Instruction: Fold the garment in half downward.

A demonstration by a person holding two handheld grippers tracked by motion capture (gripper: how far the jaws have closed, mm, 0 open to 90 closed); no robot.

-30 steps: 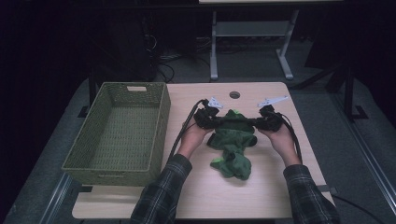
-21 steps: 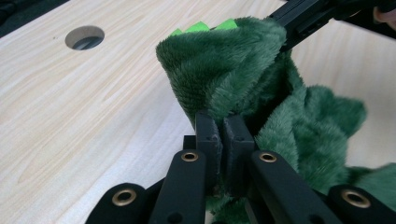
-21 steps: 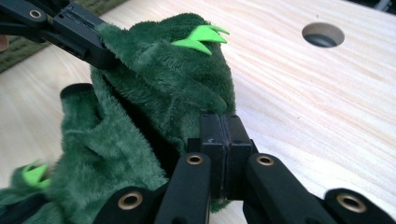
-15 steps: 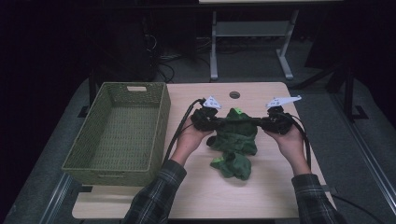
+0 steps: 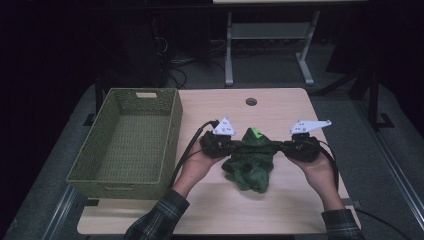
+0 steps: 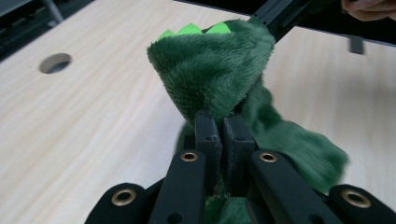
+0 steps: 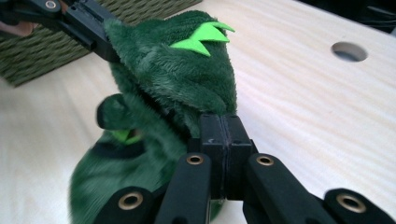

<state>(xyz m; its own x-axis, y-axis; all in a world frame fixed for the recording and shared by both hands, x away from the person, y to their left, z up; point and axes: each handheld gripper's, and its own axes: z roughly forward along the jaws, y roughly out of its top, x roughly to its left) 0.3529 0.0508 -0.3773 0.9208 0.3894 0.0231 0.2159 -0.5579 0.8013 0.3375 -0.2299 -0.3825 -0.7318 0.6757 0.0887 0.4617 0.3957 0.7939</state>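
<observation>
- My left gripper [image 5: 231,146] is clamped on one edge of a green plush garment [image 5: 251,160].
- My right gripper [image 5: 286,147] pinches the opposite edge, jaws closed on the fabric.
- The garment hangs between them over the wooden table [image 5: 280,210], right of the woven basket [image 5: 125,142].
- Its lower folds are blurred and bunched; I cannot make out its full shape.

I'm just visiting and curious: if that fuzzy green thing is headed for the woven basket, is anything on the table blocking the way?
Nothing visible blocks it. Both the left gripper and the right gripper are shut on the green plush garment, holding its top edge up. Between it and the green woven basket lies bare tabletop; the basket looks empty, its near wall the only thing to clear.
</observation>
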